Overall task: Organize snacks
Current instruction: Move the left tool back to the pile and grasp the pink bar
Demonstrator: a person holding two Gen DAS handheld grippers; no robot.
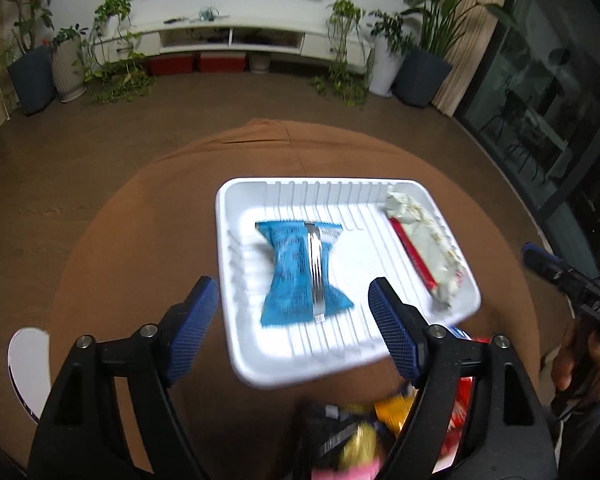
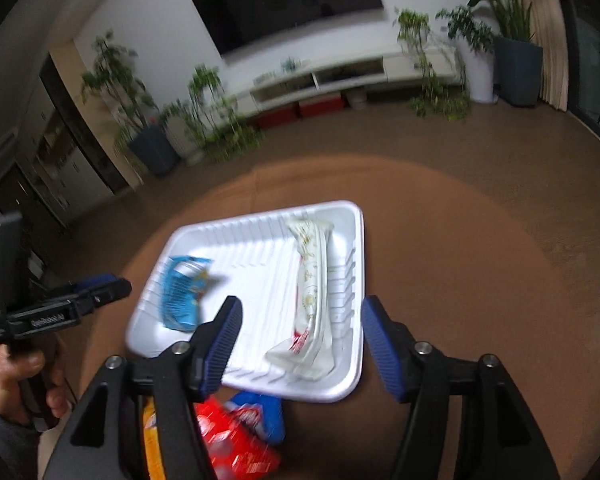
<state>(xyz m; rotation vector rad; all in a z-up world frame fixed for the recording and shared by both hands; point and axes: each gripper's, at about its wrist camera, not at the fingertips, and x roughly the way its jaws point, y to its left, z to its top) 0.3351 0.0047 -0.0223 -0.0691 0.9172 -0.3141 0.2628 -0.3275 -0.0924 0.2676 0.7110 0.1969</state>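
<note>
The white tray (image 1: 236,216) at centre frame looks like smooth, slightly glossy ribbed plastic. On it the blue snack packet (image 1: 300,276) is crinkled shiny foil with a silvery seam, and the pale wrapper (image 1: 428,240) is creased film. The brown tablecloth (image 1: 140,240) is matt cloth (one fold shows). The gripper pads (image 1: 192,328) are rough, textured blue rubber on matt black plastic.

The body of the left gripper (image 2: 112,290), seen in the right wrist view, carries white lettering that appears to read "GenRobot.AI", though it is small and soft. Print on the blue snack packet (image 1: 304,272), the white wrapper (image 1: 424,240) and the red packet (image 2: 236,436) is too blurred to read.
</note>
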